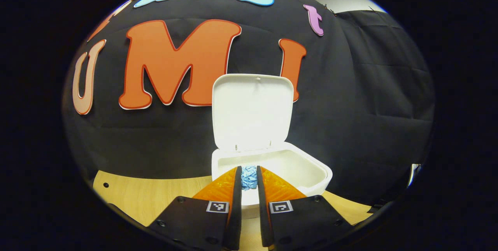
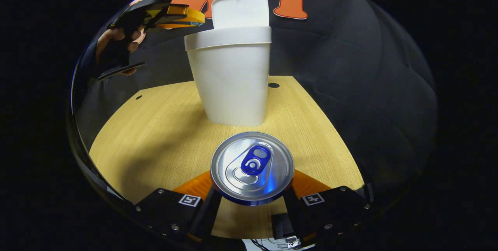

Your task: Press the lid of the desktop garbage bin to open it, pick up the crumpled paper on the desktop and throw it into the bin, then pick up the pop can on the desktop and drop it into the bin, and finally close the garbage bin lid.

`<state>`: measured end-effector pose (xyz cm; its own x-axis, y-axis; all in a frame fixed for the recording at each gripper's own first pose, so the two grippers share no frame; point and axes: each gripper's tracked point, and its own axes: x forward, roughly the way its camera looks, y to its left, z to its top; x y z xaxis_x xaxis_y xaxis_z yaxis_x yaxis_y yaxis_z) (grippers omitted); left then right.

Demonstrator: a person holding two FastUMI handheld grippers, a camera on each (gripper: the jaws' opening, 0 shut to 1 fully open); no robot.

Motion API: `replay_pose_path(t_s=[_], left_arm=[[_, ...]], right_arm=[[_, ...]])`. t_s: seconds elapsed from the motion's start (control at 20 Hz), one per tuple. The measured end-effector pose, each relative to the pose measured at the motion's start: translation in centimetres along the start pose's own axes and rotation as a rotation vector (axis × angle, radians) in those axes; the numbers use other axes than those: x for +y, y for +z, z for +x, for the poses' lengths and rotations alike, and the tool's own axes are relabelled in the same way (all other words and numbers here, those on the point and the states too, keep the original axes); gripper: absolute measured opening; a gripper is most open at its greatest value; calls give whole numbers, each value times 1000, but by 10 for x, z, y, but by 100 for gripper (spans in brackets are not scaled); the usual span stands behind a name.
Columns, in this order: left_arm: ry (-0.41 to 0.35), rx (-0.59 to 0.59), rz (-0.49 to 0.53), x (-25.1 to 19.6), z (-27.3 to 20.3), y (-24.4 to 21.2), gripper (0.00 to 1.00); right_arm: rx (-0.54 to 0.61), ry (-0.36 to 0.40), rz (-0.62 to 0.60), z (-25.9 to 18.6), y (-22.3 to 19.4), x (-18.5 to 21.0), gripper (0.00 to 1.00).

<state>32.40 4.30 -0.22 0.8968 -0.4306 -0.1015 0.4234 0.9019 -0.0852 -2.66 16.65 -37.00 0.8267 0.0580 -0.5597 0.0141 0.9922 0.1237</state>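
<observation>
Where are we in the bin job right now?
Done: the bin lid stands open. In hand: the left claw grips the crumpled paper at the bin rim, not yet dropped. The right claw straddles the pop can on the desktop; I can't tell if it grips it. Left: drop the paper, bin the can, close the lid.

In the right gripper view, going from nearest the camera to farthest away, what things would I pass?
Right hand-held gripper with its fingers either side of the pop can → bare wooden desktop → white garbage bin → its raised lid, with the booth's black cloth wall behind.
</observation>
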Motion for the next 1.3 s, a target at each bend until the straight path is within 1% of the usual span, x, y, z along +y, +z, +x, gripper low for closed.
replay_pose_path(t_s=[0.05, 0.15, 0.25, 0.3, 0.35, 0.45, 0.55, 0.6, 0.65, 0.75, 1.0, 1.3], left_arm=[[0, 12, -3, 0, 1, -3, 29], [-6, 34, -7, -2, 2, -8, 29], [-13, 55, -5, -4, 2, -13, 32], [-9, 60, 2, -1, 1, -14, 36], [-12, 62, 4, 0, 1, -13, 49], [-17, 65, 5, 1, 1, -14, 67], [-13, 63, -2, 3, -1, -14, 79], [-3, 62, -3, 6, -3, -14, 82], [10, 64, -2, 11, -6, -14, 89], [33, 66, -2, 19, -13, -13, 96], [105, 35, 5, 46, -27, -8, 97], [185, 17, 14, 72, -50, -8, 97]], right_arm=[[2, -4, 0, 3, 1, -2, 79], [-2, -6, 4, 4, 3, -3, 79], [-4, -8, 4, 6, 7, -3, 79], [-6, -6, 3, 7, 9, -2, 79], [-5, -6, 1, 7, 10, -3, 80], [-6, -1, -10, 7, 14, -1, 79], [-11, 2, -23, 12, 23, 3, 79], [-18, -1, -30, 13, 28, 3, 80], [-25, 1, -38, 15, 33, 4, 79], [-33, 0, -62, 17, 43, 5, 79], [-99, 5, -117, 10, 89, 8, 79], [-171, 12, -165, -21, 140, 7, 79]])
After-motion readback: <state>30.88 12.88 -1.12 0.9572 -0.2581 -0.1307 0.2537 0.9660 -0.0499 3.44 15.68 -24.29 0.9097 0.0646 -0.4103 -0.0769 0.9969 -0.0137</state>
